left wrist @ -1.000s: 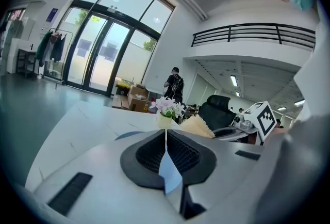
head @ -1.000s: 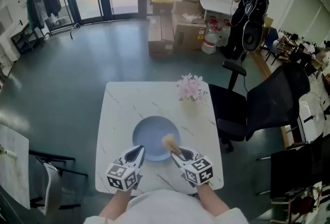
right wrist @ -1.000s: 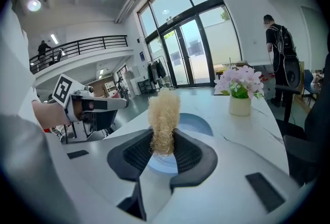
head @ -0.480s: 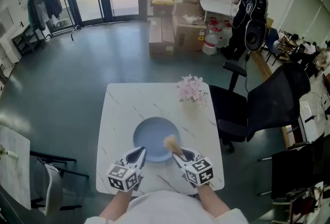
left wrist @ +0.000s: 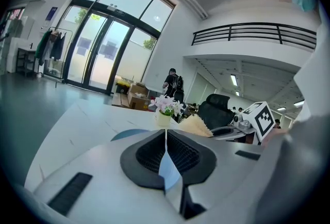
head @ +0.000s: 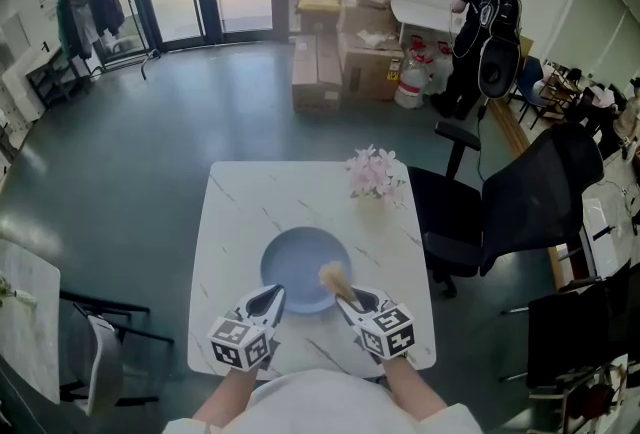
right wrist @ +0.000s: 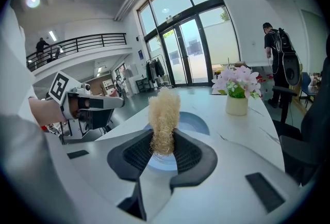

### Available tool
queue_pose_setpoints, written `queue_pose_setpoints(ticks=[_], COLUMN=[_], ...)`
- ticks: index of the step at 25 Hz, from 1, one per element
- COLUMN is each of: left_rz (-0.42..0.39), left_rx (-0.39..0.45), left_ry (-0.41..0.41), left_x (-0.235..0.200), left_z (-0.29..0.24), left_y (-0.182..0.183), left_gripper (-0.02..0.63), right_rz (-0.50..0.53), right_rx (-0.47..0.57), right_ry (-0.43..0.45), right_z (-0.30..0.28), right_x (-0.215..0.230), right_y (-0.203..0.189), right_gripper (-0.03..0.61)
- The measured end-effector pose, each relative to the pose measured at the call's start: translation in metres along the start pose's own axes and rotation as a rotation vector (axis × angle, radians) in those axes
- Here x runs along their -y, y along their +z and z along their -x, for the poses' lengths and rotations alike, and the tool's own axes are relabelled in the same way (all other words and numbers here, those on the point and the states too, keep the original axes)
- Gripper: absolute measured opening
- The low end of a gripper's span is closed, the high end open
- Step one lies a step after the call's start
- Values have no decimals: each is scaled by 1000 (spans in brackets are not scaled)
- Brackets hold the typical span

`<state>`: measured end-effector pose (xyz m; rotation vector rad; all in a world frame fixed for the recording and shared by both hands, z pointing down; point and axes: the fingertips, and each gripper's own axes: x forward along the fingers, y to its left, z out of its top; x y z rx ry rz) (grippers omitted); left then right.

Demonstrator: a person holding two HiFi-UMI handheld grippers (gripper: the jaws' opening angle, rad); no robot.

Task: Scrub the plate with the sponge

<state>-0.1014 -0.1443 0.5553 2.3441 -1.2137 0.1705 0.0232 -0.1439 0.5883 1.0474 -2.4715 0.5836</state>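
My left gripper [head: 272, 294] [left wrist: 165, 134]: jaws closed, pads meeting along one line, nothing clamped that I can make out. Only a pale-blue sliver shows in the slit behind the pads. Its tip sits at the near-left rim of the blue plate [head: 298, 264] [left wrist: 126, 134] [right wrist: 195, 123]; I cannot tell whether it touches the rim. My right gripper [head: 345, 298] [right wrist: 164, 144]: jaws clamped on the straw-coloured fibrous sponge [head: 330, 274] [right wrist: 164, 117], which stands up out of the pads over the plate's near-right part; contact with the plate not determinable. The plate lies flat on the white marbled table [head: 245, 207], just ahead of both tips and between them. A small vase of pink flowers [head: 372, 174] [right wrist: 237, 95] [left wrist: 165, 112] stands beyond the plate, ahead-right of my right gripper, apart from the plate.
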Motion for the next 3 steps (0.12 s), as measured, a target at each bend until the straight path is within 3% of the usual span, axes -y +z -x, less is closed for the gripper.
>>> queue_pose_setpoints(ticks=[3], left_rz=[7], left_rx=[-5], left_ry=[-1], left_x=[1], left_z=[1], left_y=[-2], left_gripper=[40], right_rz=[-2], right_rx=[-1], right_ry=[-2], right_z=[2], right_x=[-1], right_y=[-1], right_gripper=[121])
